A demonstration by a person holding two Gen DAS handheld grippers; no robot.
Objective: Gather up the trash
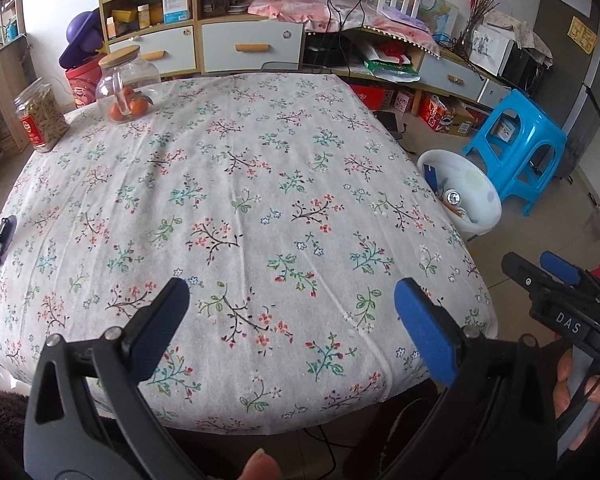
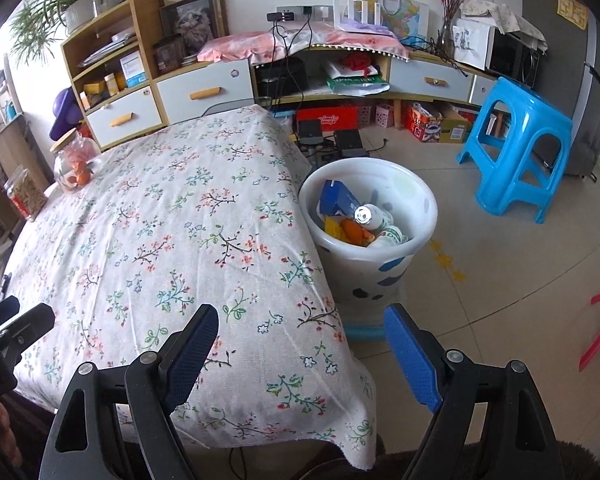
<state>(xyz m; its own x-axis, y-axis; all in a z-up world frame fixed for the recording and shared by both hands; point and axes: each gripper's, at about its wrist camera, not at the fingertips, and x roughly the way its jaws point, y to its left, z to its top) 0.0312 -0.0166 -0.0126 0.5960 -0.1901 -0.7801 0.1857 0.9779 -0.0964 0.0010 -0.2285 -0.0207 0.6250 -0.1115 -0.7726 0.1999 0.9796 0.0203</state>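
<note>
A white trash bin [image 2: 418,200] stands on the floor at the table's right edge; it holds a blue box [image 2: 340,198], a can [image 2: 366,214], orange peel and cups. It also shows in the left wrist view [image 1: 484,188]. My left gripper [image 1: 292,300] is open and empty over the near part of the floral tablecloth [image 1: 240,200]. My right gripper [image 2: 300,328] is open and empty over the table's near right corner, short of the bin. The right gripper also shows at the right edge of the left wrist view [image 1: 556,276].
A glass jar with oranges [image 1: 126,88] and a snack jar [image 1: 40,120] stand at the table's far left corner. A blue plastic stool [image 2: 520,148] stands right of the bin. Shelves and drawers [image 2: 196,92] line the back wall. A small black device [image 1: 2,236] sits at the table's left edge.
</note>
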